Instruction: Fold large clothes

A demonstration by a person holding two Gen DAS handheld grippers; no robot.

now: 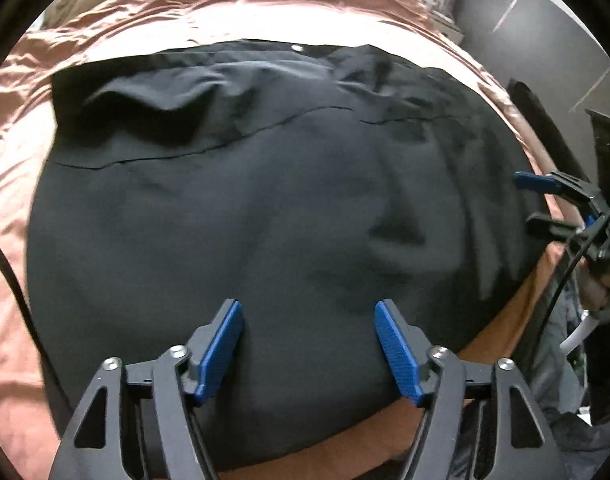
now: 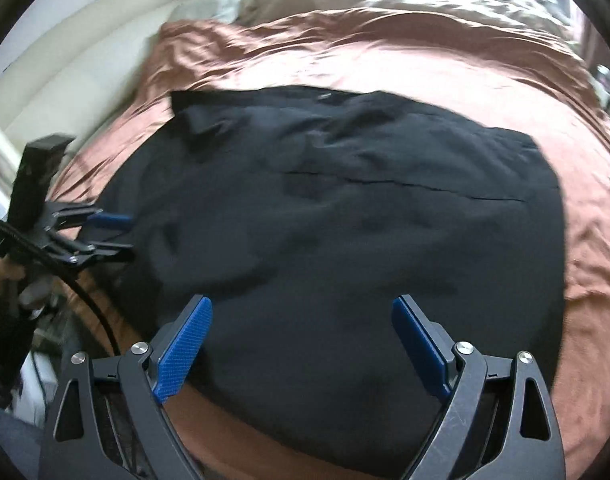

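Black garment (image 1: pixel 245 208) lying flat on bed (image 1: pixel 17 184), stretching ahead; left tool (image 1: pixel 309 344) and right tool (image 2: pixel 301 344) hovering released over near hem.

On my feeds the black garment (image 1: pixel 233 216) reads as matt woven cloth, smooth, with soft creases and a small pale button near its far edge. Under it the rust-pink bedspread (image 1: pixel 21 168) is cloth with a satiny sheen, rumpled all over. My left hand-held gripper (image 1: pixel 309 344) has matt black plastic arms, shiny metal pivot screws, and blue pads (image 1: pixel 221 348) with a fine ribbed texture. The right hand-held gripper (image 2: pixel 301 344) looks the same, its black arm faintly scuffed.
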